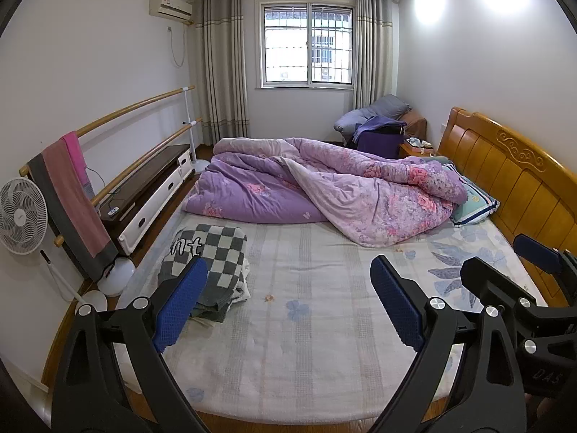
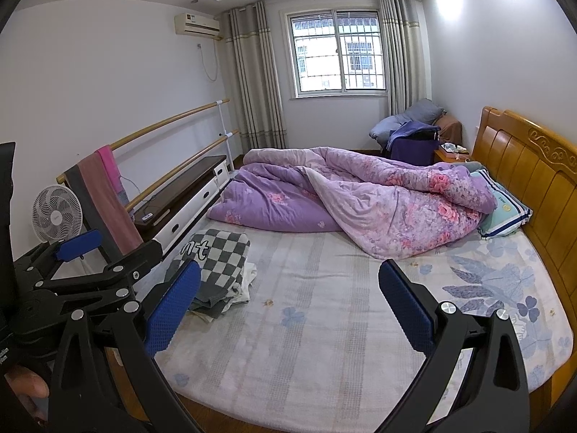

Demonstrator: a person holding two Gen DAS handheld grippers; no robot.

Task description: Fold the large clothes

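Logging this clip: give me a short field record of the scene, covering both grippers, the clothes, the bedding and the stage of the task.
setting: bedroom, wooden-framed bed with pale floral sheet
left gripper: open, empty, above the sheet
right gripper: open, empty, above the sheet
clothes: grey-and-white checked garment on top of a small pile of clothes at the bed's left edge
bedding: rumpled purple floral quilt at the far side
stage: nothing gripped yet

A bedroom in a home. A wide bed (image 1: 306, 324) with a carved wooden headboard (image 1: 505, 176) fills the room, a rumpled purple floral quilt (image 1: 324, 187) and a pillow (image 1: 476, 202) lying on it. A barred window (image 1: 308, 43) sits between 2 grey curtains (image 1: 223, 65), with a wall air conditioner (image 1: 170, 6), a standing fan (image 1: 22, 216) and a low drawer cabinet (image 1: 151, 195) along the left wall.
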